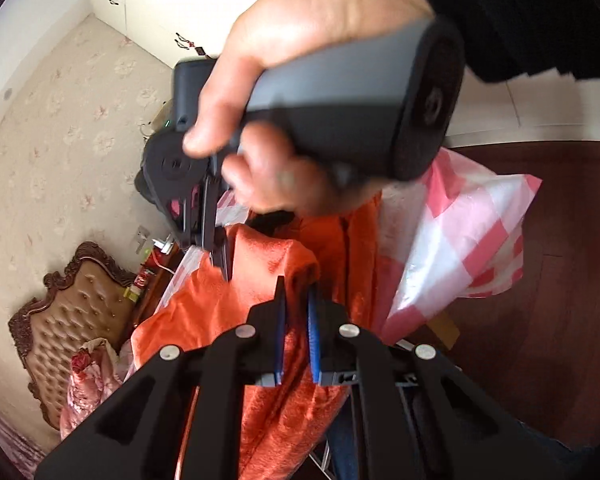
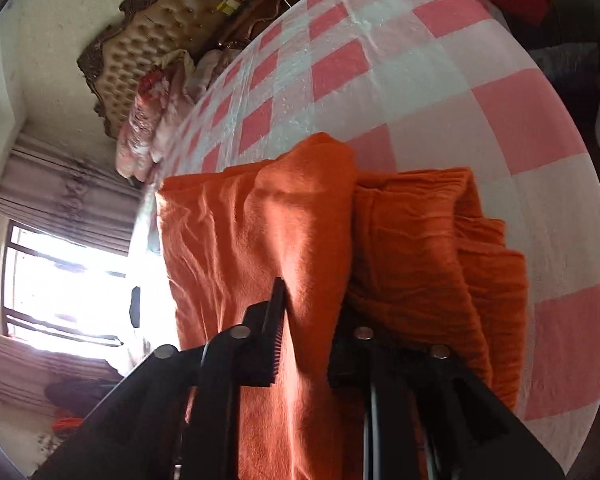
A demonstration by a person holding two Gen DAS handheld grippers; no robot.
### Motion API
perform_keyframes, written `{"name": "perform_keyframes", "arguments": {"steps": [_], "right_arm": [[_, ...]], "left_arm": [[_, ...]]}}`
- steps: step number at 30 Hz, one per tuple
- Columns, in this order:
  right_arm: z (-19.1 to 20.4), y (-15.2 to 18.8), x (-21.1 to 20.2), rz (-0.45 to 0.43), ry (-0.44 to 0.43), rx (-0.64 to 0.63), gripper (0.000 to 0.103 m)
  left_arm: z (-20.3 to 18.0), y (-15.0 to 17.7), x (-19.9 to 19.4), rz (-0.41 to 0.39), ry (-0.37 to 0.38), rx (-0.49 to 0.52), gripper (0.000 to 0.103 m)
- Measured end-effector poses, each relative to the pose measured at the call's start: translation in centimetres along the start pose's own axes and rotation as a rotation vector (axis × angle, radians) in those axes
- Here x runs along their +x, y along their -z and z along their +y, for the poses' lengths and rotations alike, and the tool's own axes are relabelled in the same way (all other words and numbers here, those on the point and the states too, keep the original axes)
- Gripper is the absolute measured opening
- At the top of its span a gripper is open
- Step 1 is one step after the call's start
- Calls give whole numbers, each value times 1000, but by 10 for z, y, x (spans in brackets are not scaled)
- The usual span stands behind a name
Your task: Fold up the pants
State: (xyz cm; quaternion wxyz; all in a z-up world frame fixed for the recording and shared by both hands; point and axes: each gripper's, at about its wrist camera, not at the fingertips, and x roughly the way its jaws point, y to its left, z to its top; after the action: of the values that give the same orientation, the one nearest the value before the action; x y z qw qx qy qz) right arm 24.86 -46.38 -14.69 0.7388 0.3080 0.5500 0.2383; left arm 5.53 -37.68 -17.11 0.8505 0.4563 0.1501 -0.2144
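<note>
Left wrist view shows the orange pants (image 1: 260, 300) bunched and lifted, with a fold of the cloth running up between the blue pads of the left claw (image 1: 298, 308). That claw is narrow and pinched on the fabric. In the same view the person's right hand (image 1: 300, 80) carries the right claw (image 1: 222, 256), whose tips sit at the upper edge of the same cloth.

Right wrist view shows the pants (image 2: 260, 240) partly doubled over and lying on the pink-and-white checked sheet (image 2: 420, 80) of the bed, with a raised ridge of cloth between the right claw's (image 2: 312, 308) fingers. Only the left finger (image 2: 274, 332) is clear; the other is hidden behind the fabric. The gap looks narrow, yet whether the pads press the cloth cannot be told.

Judgement: a fold is in hand, both claws at one edge of the garment. The next move calls for carrying that edge across level, laying it square on the lower layer, then letting go without dragging.
</note>
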Motion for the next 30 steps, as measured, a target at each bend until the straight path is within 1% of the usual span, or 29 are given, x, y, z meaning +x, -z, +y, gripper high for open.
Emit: {"name": "perform_keyframes", "arguments": {"steps": [2,4,5,7,8,10,13,17,21,24,26,27,28,29,30], "right_arm": [[-4,-2,-7,-4,-21,-10,25],[-6,-4,-10,-9,-40,1,26],[-5,-6,-11,-16,-49,-1,25],[1,-8,-11,-11,-37,-31,7],[4,-7,-11,-3,-12,-54,6],[17,-7,-17,-10,18,-113,6],[33,-5,-36,-45,53,-149,5],[35,-2,-57,-71,78,-170,5],[33,-3,-62,-75,105,-167,5],[27,-4,-65,-87,128,-157,5],[29,-5,-67,-106,182,-196,6],[29,-5,-67,-115,233,-224,6],[27,-6,-63,-120,293,-248,6],[24,-6,-59,-118,323,-251,6],[18,-6,-54,-112,372,-255,6]], "left_arm": [[-2,-1,7,-1,-18,8,12],[-8,1,8,-4,-21,10,13],[-9,2,10,-4,-21,14,11],[-15,-2,5,-10,-24,19,10],[-9,-5,0,-16,-28,11,9],[-5,-13,-7,-42,-51,1,9],[-2,-26,-14,-73,-52,-2,9],[-10,-38,-20,-111,-44,27,9],[-16,-45,-17,-123,-35,43,9],[-21,-52,-17,-138,-43,58,9],[-22,-53,-14,-152,-52,67,9],[-27,-58,-13,-159,-49,74,9],[-33,-59,-7,-158,-26,82,9],[-37,-59,0,-147,-6,89,12],[-42,-58,7,-133,39,86,13]]}}
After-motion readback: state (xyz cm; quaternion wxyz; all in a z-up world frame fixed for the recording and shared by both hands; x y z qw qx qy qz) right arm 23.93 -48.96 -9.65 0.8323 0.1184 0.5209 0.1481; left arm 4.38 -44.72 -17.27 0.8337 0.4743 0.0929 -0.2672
